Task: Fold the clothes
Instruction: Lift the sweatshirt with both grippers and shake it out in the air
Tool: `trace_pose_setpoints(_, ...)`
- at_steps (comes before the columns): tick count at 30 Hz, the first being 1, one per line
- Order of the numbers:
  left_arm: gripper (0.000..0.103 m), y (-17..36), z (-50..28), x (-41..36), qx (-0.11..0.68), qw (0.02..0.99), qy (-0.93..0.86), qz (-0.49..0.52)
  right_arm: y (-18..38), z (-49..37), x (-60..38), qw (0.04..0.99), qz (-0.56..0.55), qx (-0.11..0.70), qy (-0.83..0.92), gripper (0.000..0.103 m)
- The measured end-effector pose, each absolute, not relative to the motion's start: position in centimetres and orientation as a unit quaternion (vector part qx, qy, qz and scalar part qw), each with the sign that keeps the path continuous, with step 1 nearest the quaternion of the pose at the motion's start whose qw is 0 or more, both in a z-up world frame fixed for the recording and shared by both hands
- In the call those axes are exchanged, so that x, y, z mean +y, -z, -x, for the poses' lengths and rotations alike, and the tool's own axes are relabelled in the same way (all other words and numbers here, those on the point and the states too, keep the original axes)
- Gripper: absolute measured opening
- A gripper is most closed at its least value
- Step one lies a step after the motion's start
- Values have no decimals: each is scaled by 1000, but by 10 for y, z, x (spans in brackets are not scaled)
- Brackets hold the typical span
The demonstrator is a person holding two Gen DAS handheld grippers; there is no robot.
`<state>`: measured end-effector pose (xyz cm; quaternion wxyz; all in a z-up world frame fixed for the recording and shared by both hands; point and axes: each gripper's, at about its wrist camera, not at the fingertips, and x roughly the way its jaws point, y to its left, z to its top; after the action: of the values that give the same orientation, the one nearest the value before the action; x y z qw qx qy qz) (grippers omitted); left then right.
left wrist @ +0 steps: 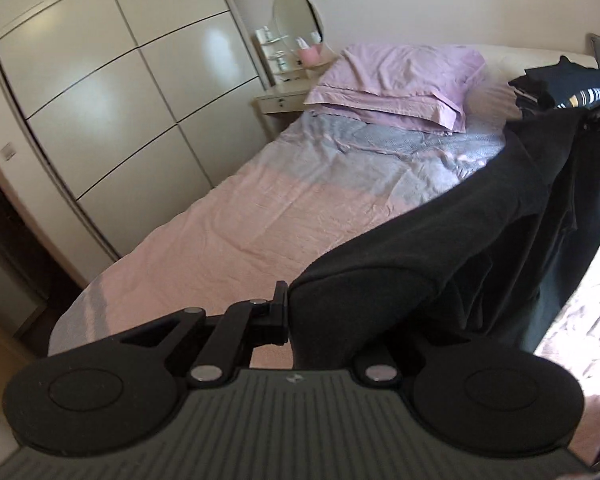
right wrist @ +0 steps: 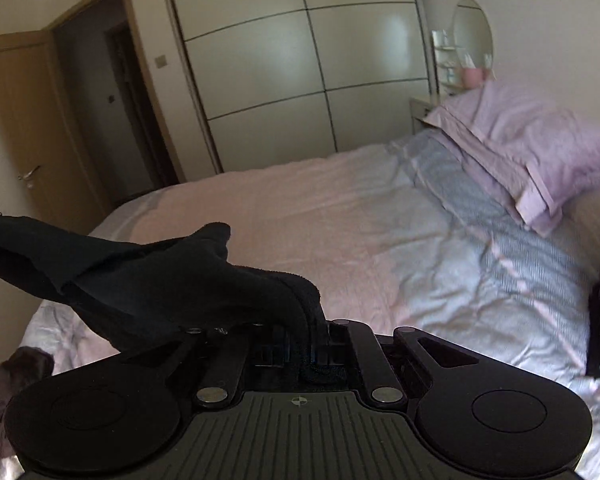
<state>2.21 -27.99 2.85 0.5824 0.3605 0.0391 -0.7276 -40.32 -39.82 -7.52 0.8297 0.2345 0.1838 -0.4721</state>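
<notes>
A black garment (left wrist: 479,240) hangs stretched in the air above the pink bed sheet (left wrist: 260,220). My left gripper (left wrist: 296,320) is shut on one end of it; the cloth drapes over and hides the right finger. The garment runs up and right toward my right gripper, seen at the far right edge. In the right wrist view my right gripper (right wrist: 303,340) is shut on a bunched edge of the same black garment (right wrist: 160,280), which stretches away to the left over the bed (right wrist: 339,220).
Purple pillows (left wrist: 399,80) lie at the head of the bed. A pile of dark folded clothes (left wrist: 559,84) sits near them. A white wardrobe (left wrist: 100,80), a dressing table with a mirror (left wrist: 296,20) and an open door (right wrist: 40,120) stand around. A crumpled purple cloth (right wrist: 8,392) lies at lower left.
</notes>
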Motion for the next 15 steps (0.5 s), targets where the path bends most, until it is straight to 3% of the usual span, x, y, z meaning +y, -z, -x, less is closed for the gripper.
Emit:
trace_pose_setpoints(6, 5, -121, -11, -227, 26, 600, 732, -321, -32, 437, -359, 856, -199, 129, 460, 7)
trace_pose_setpoints(10, 6, -180, -17, -218, 18, 594, 747, -298, -107, 435, -333, 862, -114, 87, 486, 7)
trace_pose_setpoints(15, 8, -178, -32, -263, 46, 591, 749, -295, -135, 403, -360, 857, -24, 88, 507, 7)
